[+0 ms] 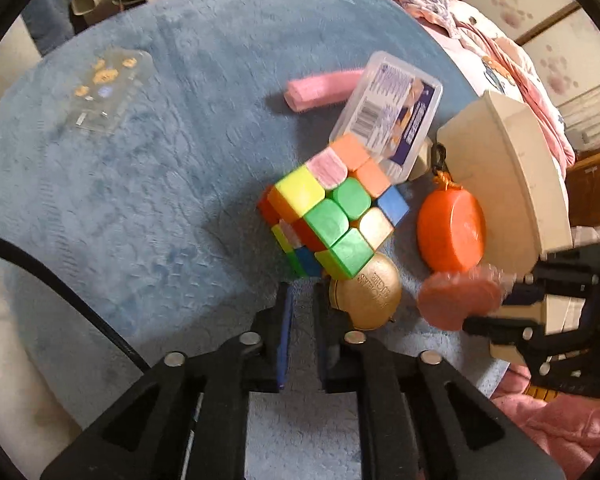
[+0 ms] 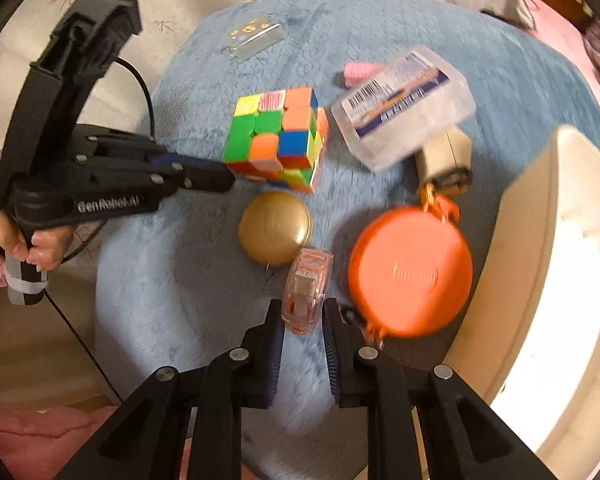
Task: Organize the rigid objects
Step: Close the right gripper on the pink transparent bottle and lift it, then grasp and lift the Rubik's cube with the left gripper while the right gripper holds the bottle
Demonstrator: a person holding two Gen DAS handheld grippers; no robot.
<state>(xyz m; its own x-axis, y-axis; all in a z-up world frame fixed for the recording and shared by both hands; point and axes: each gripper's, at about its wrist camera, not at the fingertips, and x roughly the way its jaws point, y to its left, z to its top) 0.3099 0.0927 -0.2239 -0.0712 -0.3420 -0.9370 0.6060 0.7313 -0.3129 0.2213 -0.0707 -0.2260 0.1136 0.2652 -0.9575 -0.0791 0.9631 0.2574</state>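
Note:
A scrambled puzzle cube (image 1: pixel 332 216) (image 2: pixel 278 136) sits on the blue plush mat (image 1: pixel 160 200). My left gripper (image 1: pixel 304 286) (image 2: pixel 230 174) is shut, its fingertips pinching the cube's near corner. My right gripper (image 2: pixel 303 312) (image 1: pixel 472 304) is shut on a clear pink tape dispenser (image 2: pixel 306 292) (image 1: pixel 456 300), just above the mat. The dispenser hangs between a gold round tin (image 2: pixel 274 228) (image 1: pixel 366 296) and an orange round case (image 2: pixel 410 272) (image 1: pixel 452 232).
A cream bin (image 2: pixel 540 280) (image 1: pixel 508 168) stands at the mat's right edge. Near it lie a clear labelled box (image 2: pixel 404 104), a small beige item (image 2: pixel 444 156) and a pink roll (image 2: pixel 358 72). Farther back lies a clear card holder (image 2: pixel 256 38). A person's hand (image 2: pixel 32 248) holds the left gripper.

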